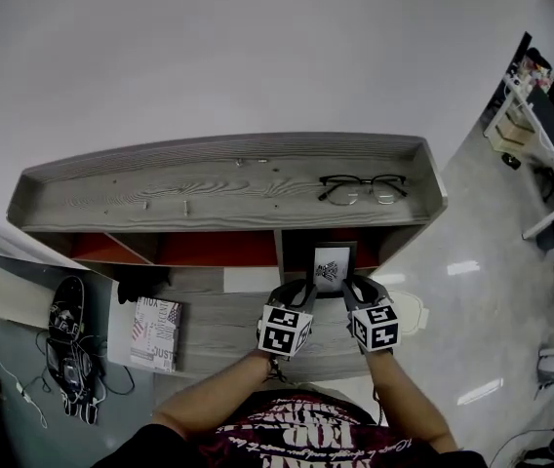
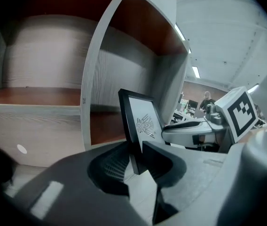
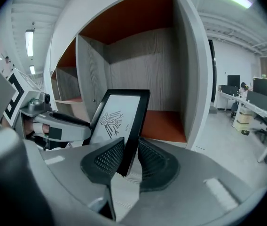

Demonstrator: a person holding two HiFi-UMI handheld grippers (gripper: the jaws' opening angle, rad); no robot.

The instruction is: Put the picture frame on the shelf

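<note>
The picture frame (image 1: 333,267) is up in the air, carried between both claws just at the mouth of the right-hand compartment (image 3: 164,121) of the grey wood-grain shelf unit (image 1: 228,198); it stands roughly upright and leans a little, its black border around a white sheet printed with a dark bird-like emblem; the left claw (image 2: 138,157) is clamped on the frame's left edge near the bottom, the ribbed pads closed on the black border; the right claw (image 3: 129,157) grips the opposite edge the same way, one pad on the front and one on the back, low on the frame; the frame's lower corners sit inside the pads and nothing from where I stand shows it resting on a board; the two marker cubes (image 1: 285,330) ride side by side just behind the claws, and the person's forearms (image 1: 214,398) reach in from below; the compartments are lined orange-red inside; a pair of dark-rimmed glasses (image 1: 362,187) lies on the top board, to the right, above the compartment the frame faces; a booklet (image 1: 155,333) with printed lettering lies on the lower ledge well to the left of the claws; the pale floor (image 1: 453,291) beside the shelf is glossy.
</note>
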